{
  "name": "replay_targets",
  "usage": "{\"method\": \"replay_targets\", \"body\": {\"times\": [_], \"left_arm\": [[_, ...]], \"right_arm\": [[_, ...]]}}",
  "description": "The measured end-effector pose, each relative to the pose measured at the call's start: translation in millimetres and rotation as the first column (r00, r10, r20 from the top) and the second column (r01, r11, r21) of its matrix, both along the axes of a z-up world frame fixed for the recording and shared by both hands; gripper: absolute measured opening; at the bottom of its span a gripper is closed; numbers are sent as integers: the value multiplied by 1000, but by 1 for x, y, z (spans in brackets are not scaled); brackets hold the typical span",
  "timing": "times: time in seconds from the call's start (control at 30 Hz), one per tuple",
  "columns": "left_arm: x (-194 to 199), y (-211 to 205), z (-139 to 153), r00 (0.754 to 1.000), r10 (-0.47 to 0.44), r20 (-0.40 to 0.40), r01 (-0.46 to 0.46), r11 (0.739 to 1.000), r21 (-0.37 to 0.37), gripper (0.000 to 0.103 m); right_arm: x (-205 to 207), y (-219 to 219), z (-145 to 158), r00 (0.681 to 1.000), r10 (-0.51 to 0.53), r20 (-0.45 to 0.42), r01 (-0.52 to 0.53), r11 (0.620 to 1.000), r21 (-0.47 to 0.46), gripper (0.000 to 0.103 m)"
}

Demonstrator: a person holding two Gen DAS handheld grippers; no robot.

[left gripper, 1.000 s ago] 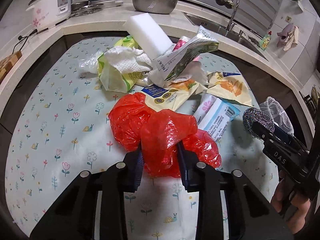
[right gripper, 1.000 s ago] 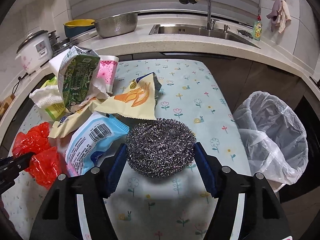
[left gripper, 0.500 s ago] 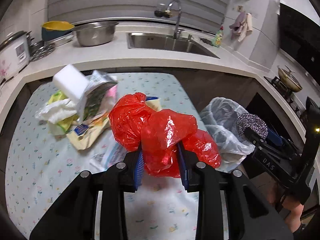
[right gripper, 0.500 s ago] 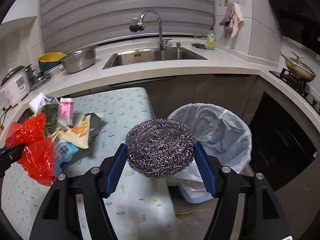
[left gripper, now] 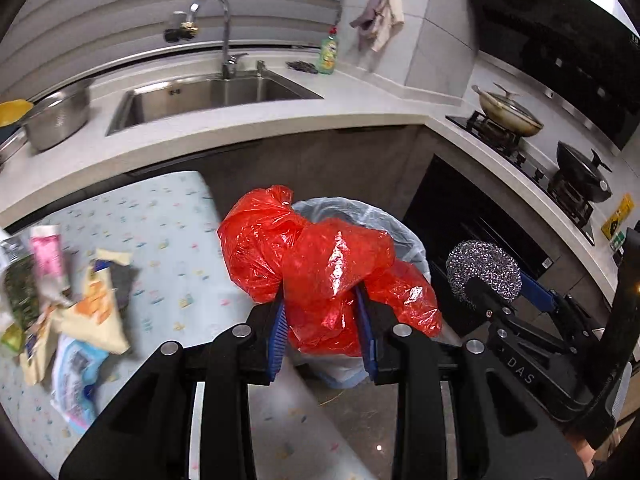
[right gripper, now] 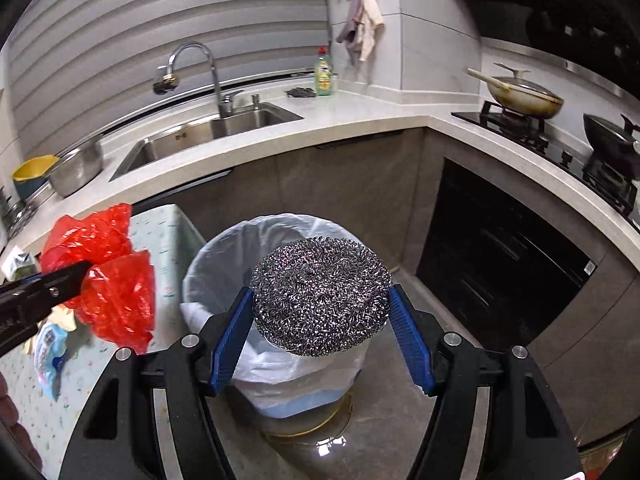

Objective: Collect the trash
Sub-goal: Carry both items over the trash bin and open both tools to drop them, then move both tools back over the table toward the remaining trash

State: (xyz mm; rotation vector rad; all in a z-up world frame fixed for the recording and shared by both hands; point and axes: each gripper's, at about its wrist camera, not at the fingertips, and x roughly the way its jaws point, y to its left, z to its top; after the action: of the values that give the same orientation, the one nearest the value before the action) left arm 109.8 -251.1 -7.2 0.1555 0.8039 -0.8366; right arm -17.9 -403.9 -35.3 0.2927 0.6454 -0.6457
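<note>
My left gripper (left gripper: 322, 322) is shut on a crumpled red plastic bag (left gripper: 316, 264) and holds it in the air in front of the trash bin (left gripper: 408, 236), which has a clear liner. The red bag also shows at the left of the right wrist view (right gripper: 108, 276). My right gripper (right gripper: 320, 332) is shut on a round steel wool scourer (right gripper: 320, 296) and holds it directly over the open bin (right gripper: 224, 264). The scourer also shows in the left wrist view (left gripper: 484, 272).
Several wrappers and packets (left gripper: 80, 312) lie on the flower-patterned table (left gripper: 168, 240) to the left. Behind are a counter with a sink (right gripper: 208, 136), a steel bowl (right gripper: 76, 168) and a stove with pans (right gripper: 524, 96). Dark cabinets (right gripper: 500, 264) stand right of the bin.
Both grippers swung right, away from the table, carrying the red bag and the scourer. The bin now sits directly below the scourer and just behind the red bag.
</note>
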Motion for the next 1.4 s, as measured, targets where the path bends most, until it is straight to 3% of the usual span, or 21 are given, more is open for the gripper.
{"method": "replay_targets", "body": {"times": [0.27, 0.53, 0.63, 0.77, 1.0, 1.1, 1.4], "left_arm": [[18, -58, -30, 998, -41, -44, 42, 999, 28, 31], [38, -73, -44, 998, -23, -59, 24, 999, 28, 48], [46, -69, -45, 998, -3, -68, 5, 1000, 21, 53], [53, -61, -40, 999, 19, -46, -19, 1000, 1, 67], [65, -39, -32, 996, 83, -12, -83, 996, -6, 76], [70, -25, -28, 993, 114, 4, -114, 993, -8, 77], [78, 13, -15, 981, 190, 30, -190, 982, -21, 78]], "right_arm": [[10, -34, -20, 999, -42, -15, 43, 998, 54, 65], [28, -47, -33, 999, -36, -26, 38, 995, 89, 66], [39, -47, -34, 999, -25, -23, 27, 996, 89, 66], [53, -47, -33, 1000, -5, -12, 7, 995, 100, 67], [78, -40, -27, 999, 33, -6, -32, 996, 87, 70], [82, -30, -22, 999, 51, 1, -51, 997, 66, 75], [86, -3, 2, 996, 81, 28, -82, 996, 38, 80]]}}
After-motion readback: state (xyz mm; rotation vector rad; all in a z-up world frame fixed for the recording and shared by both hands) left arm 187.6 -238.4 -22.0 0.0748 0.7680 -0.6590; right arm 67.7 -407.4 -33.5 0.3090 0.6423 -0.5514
